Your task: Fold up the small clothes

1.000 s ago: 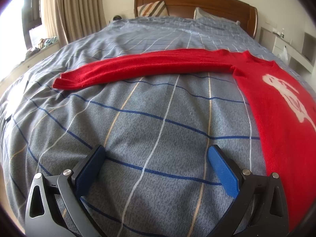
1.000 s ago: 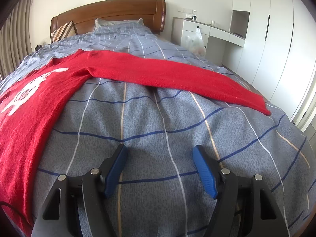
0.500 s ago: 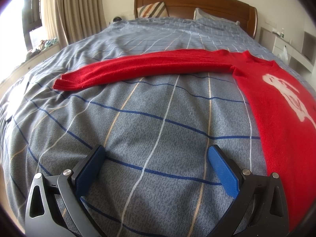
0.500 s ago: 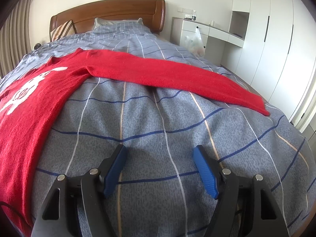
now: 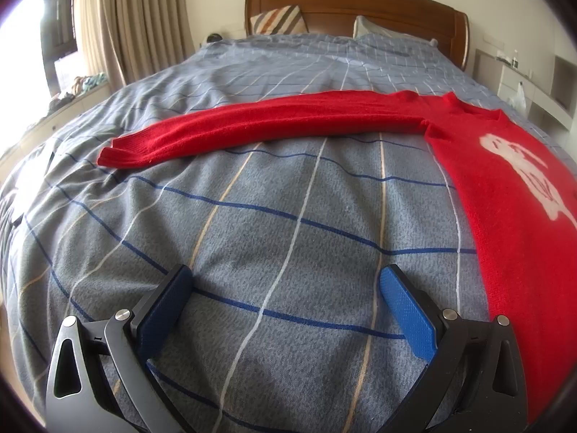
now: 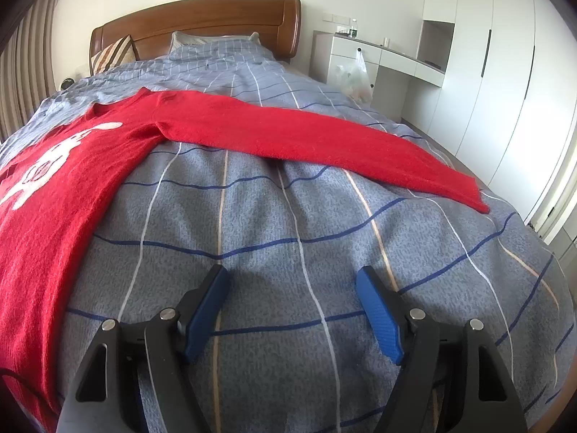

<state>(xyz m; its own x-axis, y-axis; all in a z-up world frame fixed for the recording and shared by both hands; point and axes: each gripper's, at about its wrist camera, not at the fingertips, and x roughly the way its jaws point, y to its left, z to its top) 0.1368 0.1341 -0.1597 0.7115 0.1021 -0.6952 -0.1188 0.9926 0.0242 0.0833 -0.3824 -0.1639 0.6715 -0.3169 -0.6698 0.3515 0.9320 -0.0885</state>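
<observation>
A red sweater (image 5: pixel 505 187) with a white print lies flat on the bed, both sleeves spread out sideways. In the left wrist view its left sleeve (image 5: pixel 252 126) runs to a cuff at the left. In the right wrist view the sweater body (image 6: pixel 54 187) is at the left and the right sleeve (image 6: pixel 324 140) ends at a cuff at the right. My left gripper (image 5: pixel 286 278) is open and empty over bare duvet, short of the sleeve. My right gripper (image 6: pixel 292 278) is open and empty over bare duvet, short of the other sleeve.
The bed has a grey-blue checked duvet (image 5: pixel 288 216), pillows and a wooden headboard (image 5: pixel 360 3). Curtains and a window sill (image 5: pixel 72 90) are at the left. A white desk (image 6: pixel 378 54) with a hanging plastic bag and tall wardrobes (image 6: pixel 505 90) stand at the right.
Both grippers have shifted very slightly; the view is almost the same. The sweater has not moved and both grippers stay open.
</observation>
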